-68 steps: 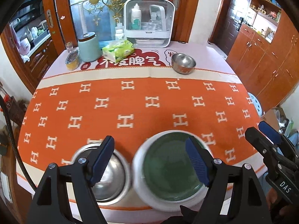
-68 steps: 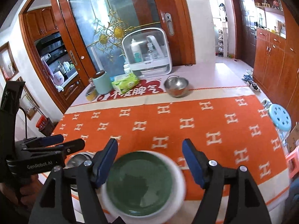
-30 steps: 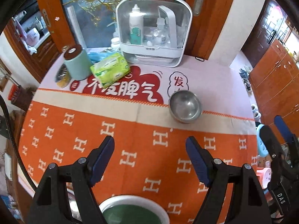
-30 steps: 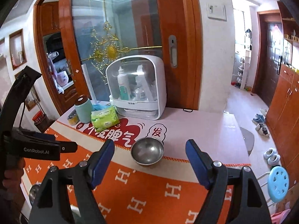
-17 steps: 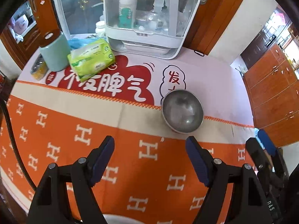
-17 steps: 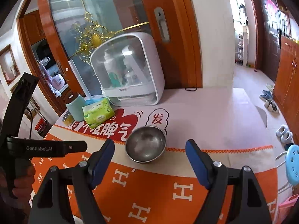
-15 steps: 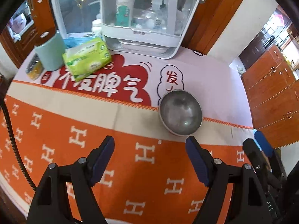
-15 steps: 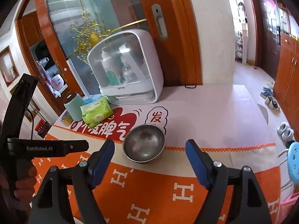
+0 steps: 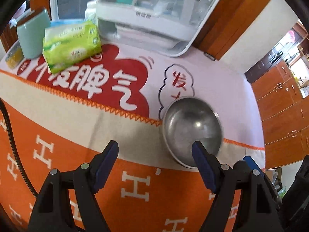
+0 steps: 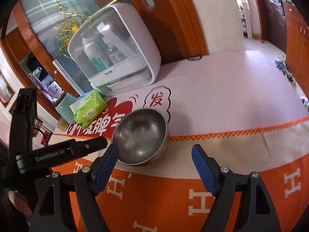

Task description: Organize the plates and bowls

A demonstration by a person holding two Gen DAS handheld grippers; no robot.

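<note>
A steel bowl (image 9: 192,130) stands upright and empty on the table, at the edge of the orange cloth (image 9: 146,195). My left gripper (image 9: 155,159) is open and empty; its right finger tip overlaps the bowl's near rim. In the right wrist view the same bowl (image 10: 141,135) sits ahead and left of centre. My right gripper (image 10: 154,161) is open and empty, with its left finger tip at the bowl's near-left rim. The green plate and the other steel bowl are out of view.
A white dome-lidded cabinet (image 9: 152,7) with bottles stands at the back. A green tissue pack (image 9: 71,44), a pale green canister (image 9: 31,34) and a small tin (image 9: 12,57) sit at back left. The table's right edge drops to the floor (image 10: 270,58).
Both grippers have moved forward from the green plate and near bowl to the far steel bowl, which now looms large at their fingertips. Both stayed open.
</note>
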